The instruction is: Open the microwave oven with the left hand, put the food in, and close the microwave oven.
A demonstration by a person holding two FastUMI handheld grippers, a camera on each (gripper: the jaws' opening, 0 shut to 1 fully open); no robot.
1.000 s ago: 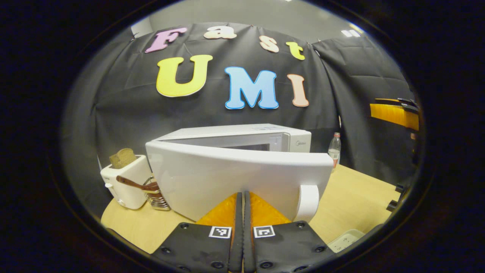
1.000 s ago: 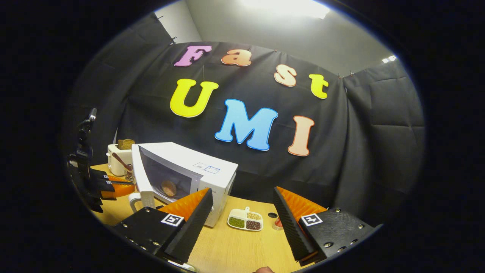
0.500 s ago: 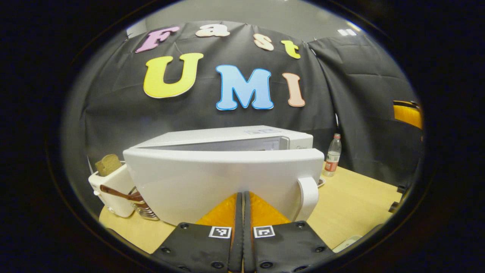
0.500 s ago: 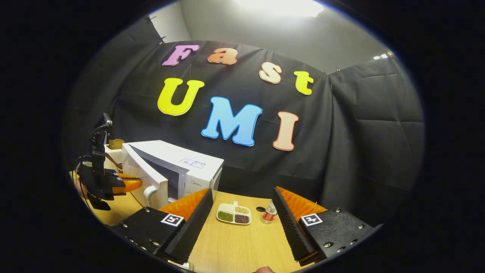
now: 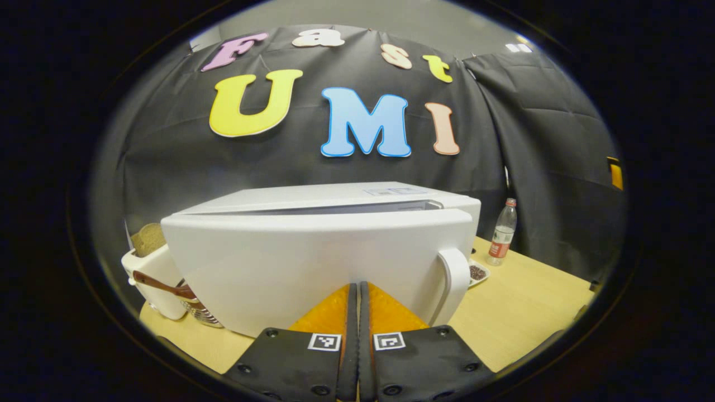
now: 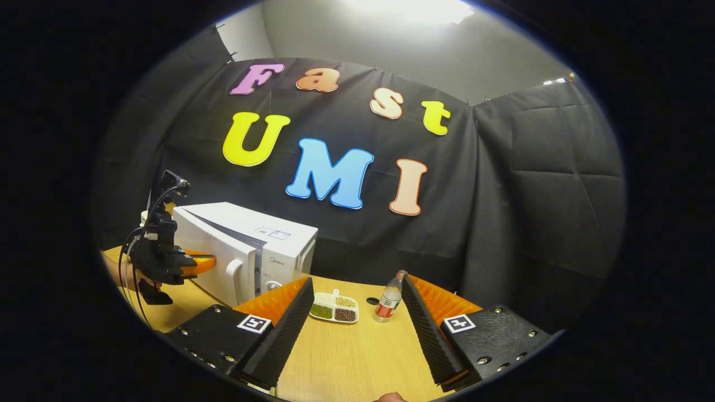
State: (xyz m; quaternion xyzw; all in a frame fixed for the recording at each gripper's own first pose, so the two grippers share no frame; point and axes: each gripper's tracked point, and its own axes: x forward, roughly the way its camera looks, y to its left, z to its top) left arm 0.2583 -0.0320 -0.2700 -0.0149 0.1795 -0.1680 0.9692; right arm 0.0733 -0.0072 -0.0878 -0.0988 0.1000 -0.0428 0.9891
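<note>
- White plastic of the microwave door (image 5: 313, 262) is pressed by the left tool (image 5: 358, 290), its fingers clenched together on nothing, tips against the panel
- The door is judged nearly closed; a narrow gap is seen along its top edge, so a steady, square push near the handle (image 5: 455, 282) side is advised until it latches
- The microwave (image 6: 251, 251) stands on the wooden surface (image 6: 346, 357), long axis running left to right, door facing the left tool
- The right tool (image 6: 354, 312) is held spread wide, grasping nothing
</note>
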